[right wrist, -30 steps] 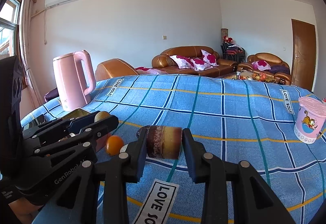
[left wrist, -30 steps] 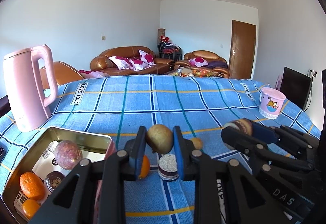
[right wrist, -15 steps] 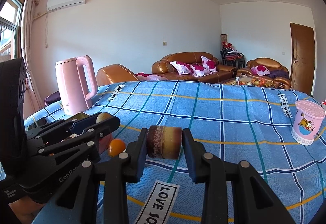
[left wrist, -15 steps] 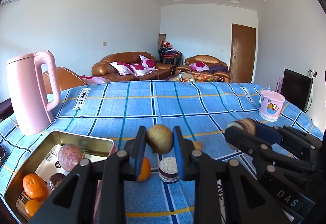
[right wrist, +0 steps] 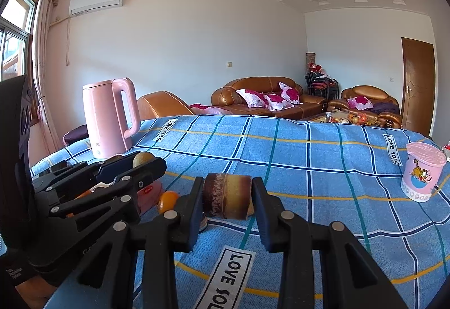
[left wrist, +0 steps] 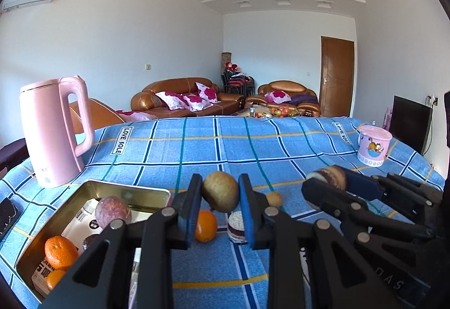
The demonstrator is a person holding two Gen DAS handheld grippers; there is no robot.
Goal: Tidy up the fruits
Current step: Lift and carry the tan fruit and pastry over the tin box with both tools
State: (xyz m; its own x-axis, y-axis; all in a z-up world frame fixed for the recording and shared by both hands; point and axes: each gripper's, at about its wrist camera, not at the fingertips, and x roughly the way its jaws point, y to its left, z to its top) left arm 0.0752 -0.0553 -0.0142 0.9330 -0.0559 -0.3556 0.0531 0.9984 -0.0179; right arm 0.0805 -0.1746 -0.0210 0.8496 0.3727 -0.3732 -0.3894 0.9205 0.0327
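Observation:
My left gripper is shut on a brownish-green kiwi, held above the blue checked cloth. My right gripper is shut on a brown cut fruit piece; it also shows in the left wrist view. A gold tin at the lower left holds a purple passion fruit, oranges and a dark fruit half. On the cloth lie an orange, a cut fruit half and a small brown fruit.
A pink kettle stands at the left behind the tin. A pink cartoon cup stands at the far right. A dark object lies at the left edge. Sofas and a door are beyond the table.
Both grippers have tilted or risen a little, so the table sits lower in both views. Each still holds its fruit. The fruits on the cloth have not moved.

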